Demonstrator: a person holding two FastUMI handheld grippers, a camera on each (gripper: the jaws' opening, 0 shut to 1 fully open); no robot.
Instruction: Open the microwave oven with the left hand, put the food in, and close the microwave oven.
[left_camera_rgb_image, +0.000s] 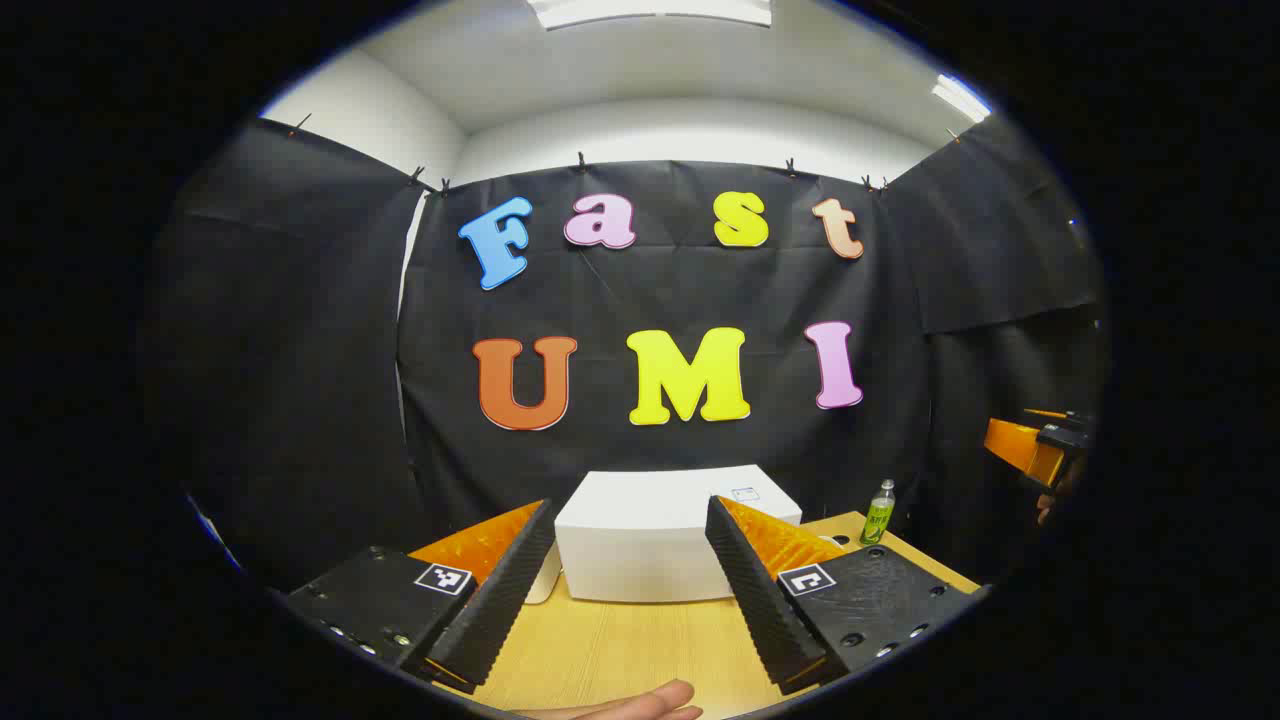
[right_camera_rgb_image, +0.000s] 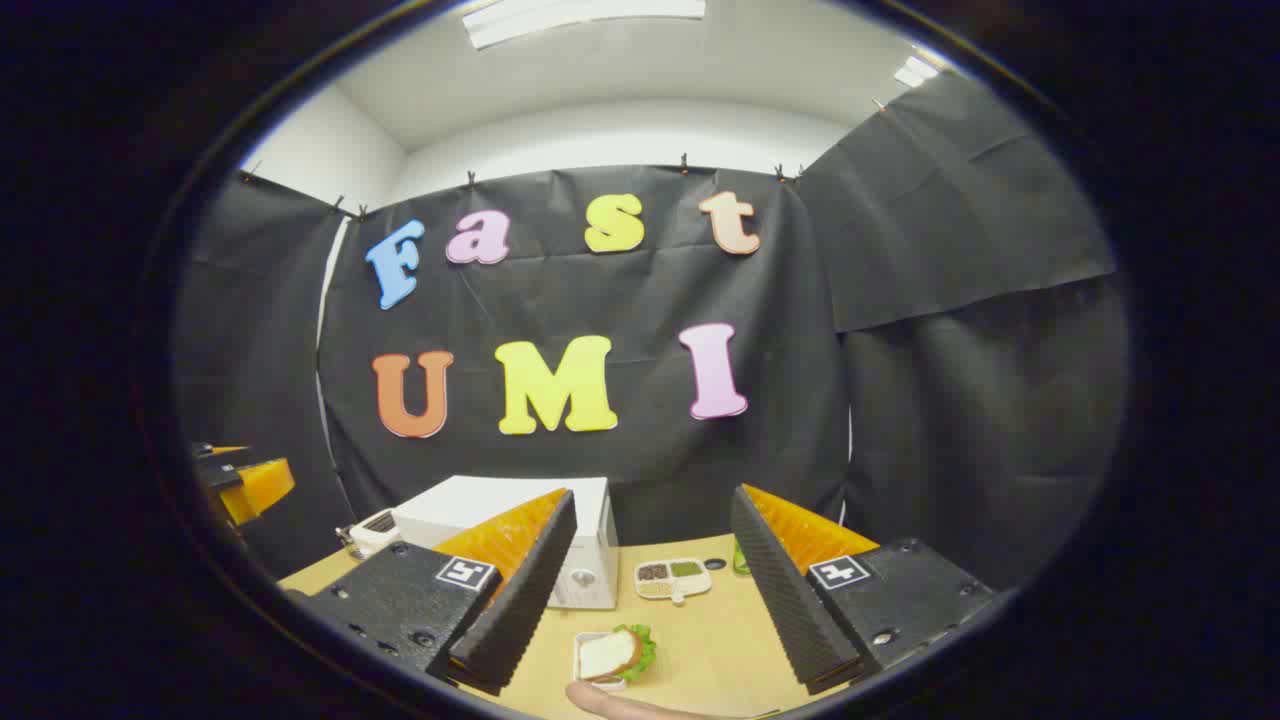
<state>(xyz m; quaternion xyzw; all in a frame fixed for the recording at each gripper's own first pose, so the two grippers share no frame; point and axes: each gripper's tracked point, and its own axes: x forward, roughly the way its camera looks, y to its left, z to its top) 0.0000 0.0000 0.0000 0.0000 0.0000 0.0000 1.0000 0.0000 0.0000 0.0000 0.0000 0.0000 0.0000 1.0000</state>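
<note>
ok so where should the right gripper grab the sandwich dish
Probably by the near rim of the small white dish, coming from above. The sandwich lies flat in it with lettuce spilling right, so pinching the rim avoids crushing it. The right gripper has open jaws.

Microwave oven (right_camera_rgb_image: 520, 540) sits at back of tabletop (right_camera_rgb_image: 720, 640), against booth wall. Sectioned dish (right_camera_rgb_image: 672, 578) just right of it in the right gripper view. Sandwich tray (right_camera_rgb_image: 612, 655) in front, nearer camera. Bottle (left_camera_rgb_image: 879, 512) stands right of microwave oven, at rear.
</note>
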